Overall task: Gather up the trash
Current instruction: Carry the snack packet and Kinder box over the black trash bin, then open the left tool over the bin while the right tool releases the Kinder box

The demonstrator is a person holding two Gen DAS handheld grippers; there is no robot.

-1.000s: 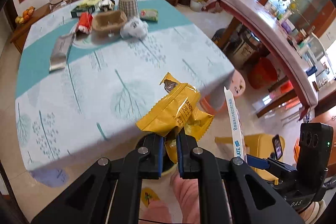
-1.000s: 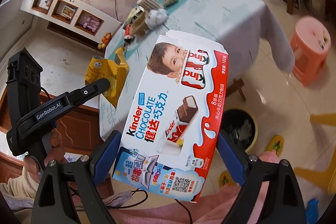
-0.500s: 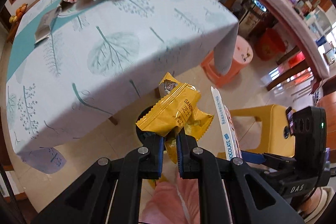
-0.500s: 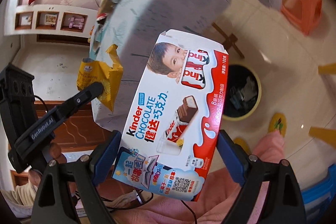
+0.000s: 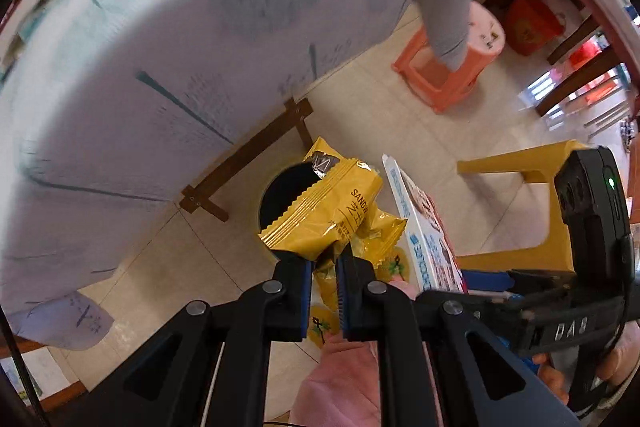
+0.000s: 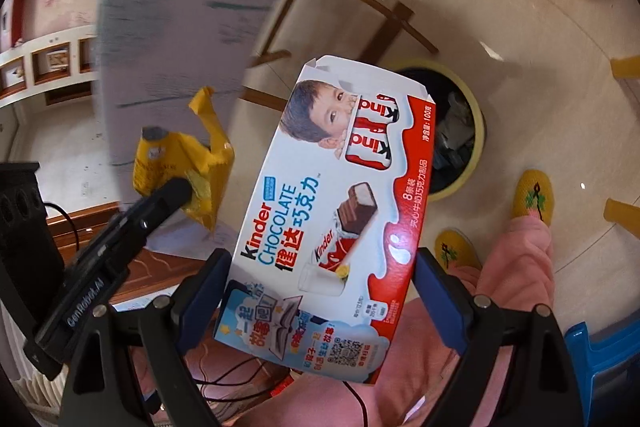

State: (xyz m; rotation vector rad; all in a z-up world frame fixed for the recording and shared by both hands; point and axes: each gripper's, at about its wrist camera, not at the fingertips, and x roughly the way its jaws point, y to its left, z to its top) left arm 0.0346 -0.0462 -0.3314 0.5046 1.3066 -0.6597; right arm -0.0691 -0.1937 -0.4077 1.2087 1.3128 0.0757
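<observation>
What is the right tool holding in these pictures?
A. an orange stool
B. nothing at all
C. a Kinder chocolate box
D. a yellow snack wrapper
C: in the right wrist view the right tool grips the Kinder chocolate box by its two side edges, while the yellow snack wrapper sits pinched in the left tool.

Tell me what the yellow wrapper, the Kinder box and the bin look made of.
Yellow wrapper: thin glossy plastic film, apparently foil-lined; it crinkles, has a serrated seal and a silvery torn corner.
Kinder box: thin printed cardboard, smooth and slightly shiny, holding flat with creased flaps.
Bin: probably plastic; pale yellow rim, dark inside.
</observation>
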